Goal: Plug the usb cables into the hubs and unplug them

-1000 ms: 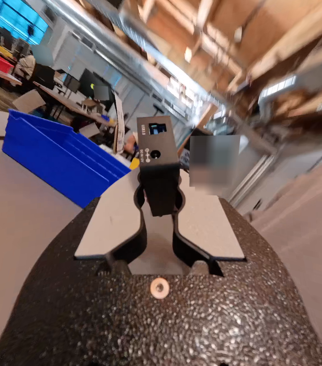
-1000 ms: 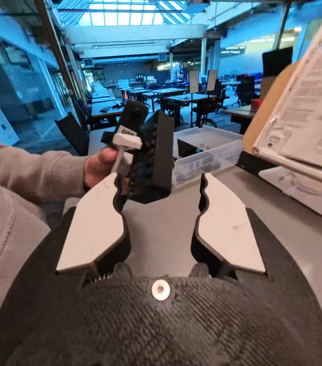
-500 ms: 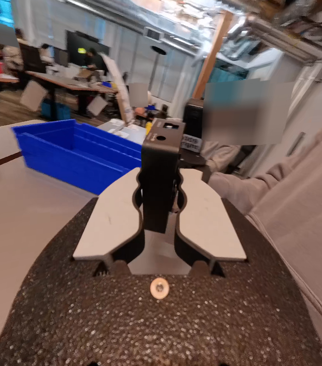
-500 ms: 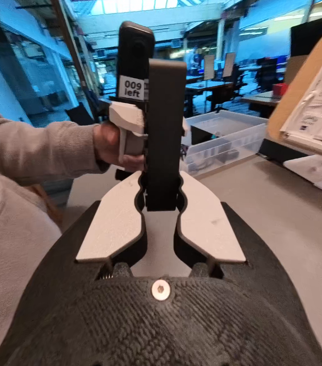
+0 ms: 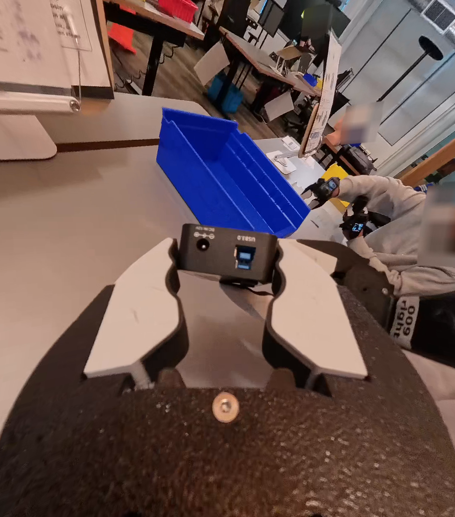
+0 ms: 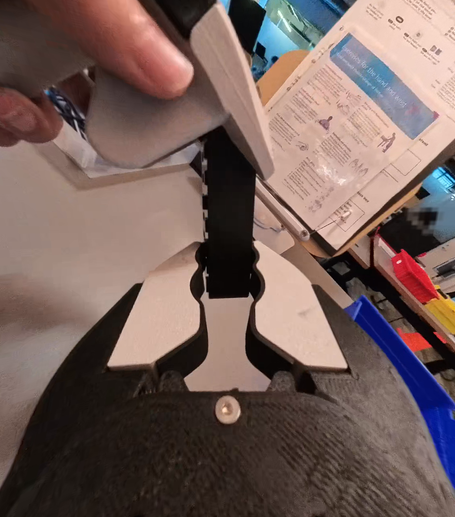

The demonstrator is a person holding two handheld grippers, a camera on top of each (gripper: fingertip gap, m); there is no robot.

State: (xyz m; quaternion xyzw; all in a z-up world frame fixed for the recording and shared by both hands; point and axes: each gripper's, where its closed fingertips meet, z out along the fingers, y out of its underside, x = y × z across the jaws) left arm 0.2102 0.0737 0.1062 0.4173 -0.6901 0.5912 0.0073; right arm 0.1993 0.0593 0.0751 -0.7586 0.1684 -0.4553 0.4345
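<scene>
A black USB hub [image 5: 226,253] is held above the grey table [image 5: 53,223] by both grippers. My left gripper [image 5: 226,251] grips it across its wide sides, and its end face with a blue port and a round socket faces the camera. My right gripper [image 6: 227,260] is shut on the thin sides of the hub [image 6: 229,218], which stands up from the fingers. The left gripper's white finger [image 6: 234,98] and the hand [image 6: 136,56] holding it fill the top of the right wrist view. The right gripper's body [image 5: 366,282] shows to the right. No cable is in view.
A blue bin [image 5: 229,179] stands open on the table behind the hub and also shows in the right wrist view [image 6: 416,391]. A stand with printed sheets [image 5: 33,47] is at the table's far left [image 6: 360,112]. A person in a grey sleeve [image 5: 374,195] works at the right.
My right gripper closed on the hub, which the left held by its thin sides. The left gripper now grips it across its width, and both views have swung round over the table.
</scene>
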